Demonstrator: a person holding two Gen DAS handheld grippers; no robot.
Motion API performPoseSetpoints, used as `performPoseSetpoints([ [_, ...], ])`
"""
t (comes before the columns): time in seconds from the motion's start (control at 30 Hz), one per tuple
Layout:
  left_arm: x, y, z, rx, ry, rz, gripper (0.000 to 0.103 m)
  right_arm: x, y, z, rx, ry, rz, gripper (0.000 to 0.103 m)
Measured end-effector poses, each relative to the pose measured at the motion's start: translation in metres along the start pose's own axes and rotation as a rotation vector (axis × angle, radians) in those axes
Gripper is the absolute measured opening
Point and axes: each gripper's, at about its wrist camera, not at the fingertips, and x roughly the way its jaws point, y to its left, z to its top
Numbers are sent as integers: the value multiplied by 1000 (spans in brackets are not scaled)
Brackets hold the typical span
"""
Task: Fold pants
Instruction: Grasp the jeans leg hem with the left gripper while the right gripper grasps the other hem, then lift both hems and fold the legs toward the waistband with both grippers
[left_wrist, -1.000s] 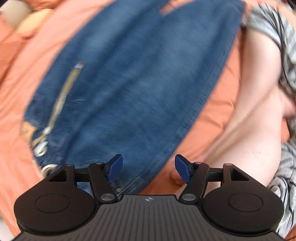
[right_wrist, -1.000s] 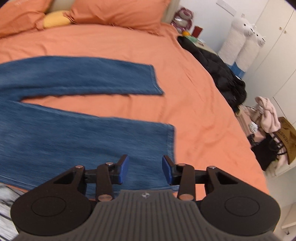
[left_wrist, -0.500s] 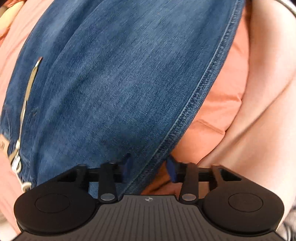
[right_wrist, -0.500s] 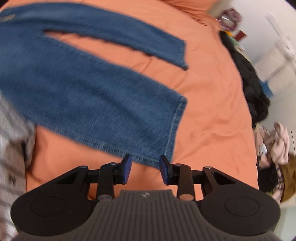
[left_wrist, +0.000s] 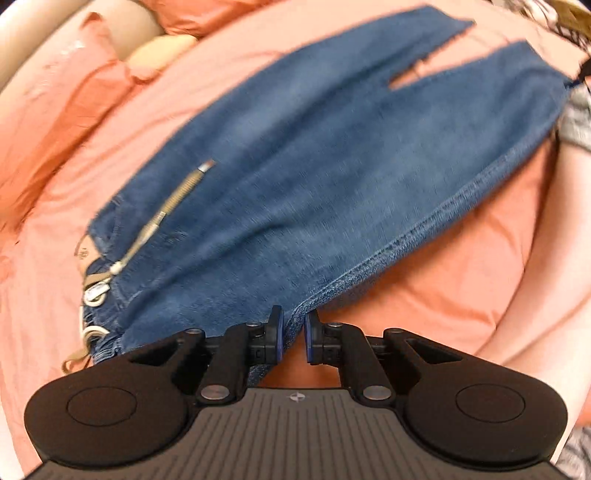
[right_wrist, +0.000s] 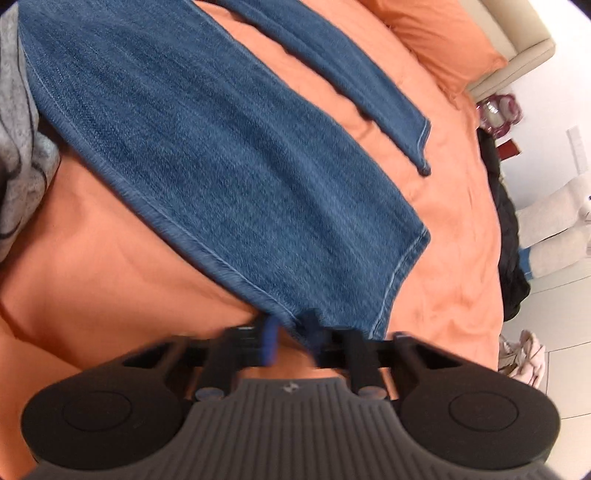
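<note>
Jeans (left_wrist: 314, 177) lie spread flat on the bed (left_wrist: 461, 266), front up, fly open with the zip (left_wrist: 173, 199) exposed; the two legs run apart toward the foot of the bed.

Left tool (left_wrist: 293, 334): jaws nearly together, pinching the outer side seam of the near leg close to the waist. Right tool (right_wrist: 291, 338): blurred; jaws narrowed around the same outer seam just short of the hem (right_wrist: 402, 273). Whether the grip is fully made cannot be told from this view.

Judgement on the step: this looks like the first fold, near leg over far leg (right_wrist: 354, 81). To do it well:
- Confirm both tools have taken both denim layers at the seam, not the top layer or the sheet beneath.
- Lift both ends together, keeping the seam taut between them so the leg does not sag.
- Carry it across and lay seam on seam, hem on hem.
- Denim is heavy; a shallow pinch may slip.

Markings: a tan patch (left_wrist: 84, 253) sits at the waistband, its print too small to read. No other writing legible. A small emblem on each tool body is not readable as a brand.
</note>
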Motion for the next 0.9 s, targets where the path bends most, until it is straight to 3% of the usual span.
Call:
performPoseSetpoints([
  [0.1,-5,-6,8,-32,-46,27,11,-16,0,-2,9,-66,-84,0],
  [0.23,-18,-4,27,-67,-106,73,10,-55,-27,5,134,-150,-153,0],
  [0.47,-51,35,83,-101,-207,160,9,-92,-81,64,259,-238,-289,0],
  [0.63,-33,69,133,-130,-221,202,8,-62,-113,131,242,-198,-354,0],
  [0.9,56,125,196,-164,-149,197,8,36,-145,238,218,-108,-362,0],
])
